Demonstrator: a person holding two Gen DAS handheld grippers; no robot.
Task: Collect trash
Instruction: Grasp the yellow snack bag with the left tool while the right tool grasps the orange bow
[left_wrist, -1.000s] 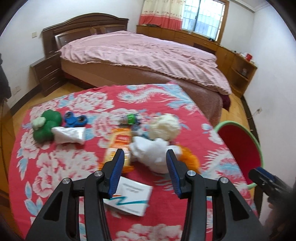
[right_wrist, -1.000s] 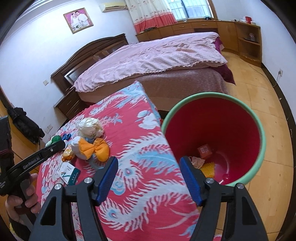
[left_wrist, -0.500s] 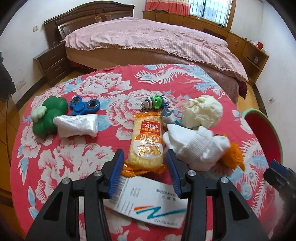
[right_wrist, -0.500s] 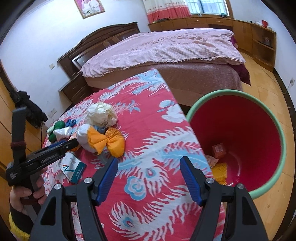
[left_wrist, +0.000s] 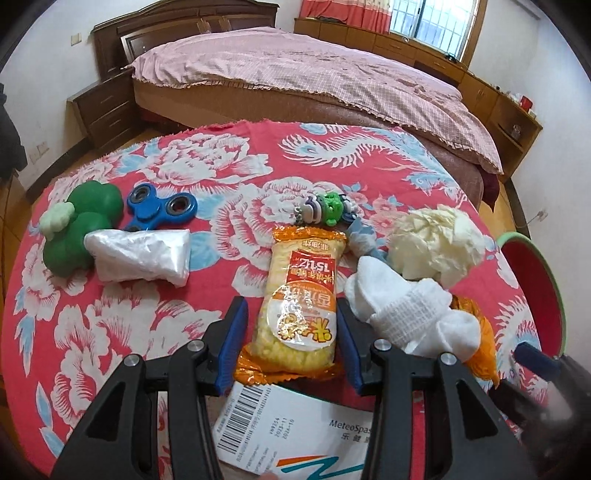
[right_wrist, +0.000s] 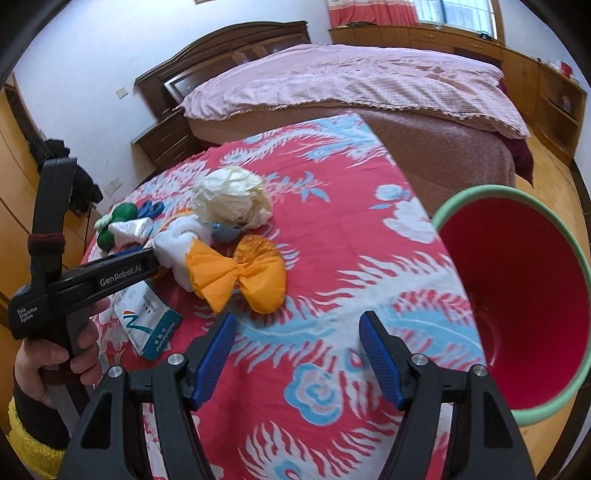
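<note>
An orange-and-yellow snack packet (left_wrist: 301, 295) lies on the red flowered tablecloth (left_wrist: 207, 173). My left gripper (left_wrist: 291, 332) is open and straddles the packet's near half; a gap shows beside its left pad. A white cloth bundle (left_wrist: 406, 314) touches the packet's right side, with crumpled cream paper (left_wrist: 436, 243) behind it. An orange paper bow (right_wrist: 240, 273) lies just ahead of my right gripper (right_wrist: 297, 343), which is open over bare cloth. The red bin with a green rim (right_wrist: 517, 295) stands off the table's right edge.
A white-and-teal medicine box (left_wrist: 295, 435) lies under the left gripper. A white plastic bag (left_wrist: 140, 254), a green toy (left_wrist: 81, 229), a blue fidget spinner (left_wrist: 162, 208) and a small green figurine (left_wrist: 328, 205) sit farther back. A bed (left_wrist: 295, 74) stands beyond the table.
My left gripper came down and forward, so the snack packet now lies between its jaws. My right gripper swung left from the bin toward the table and the orange bow.
</note>
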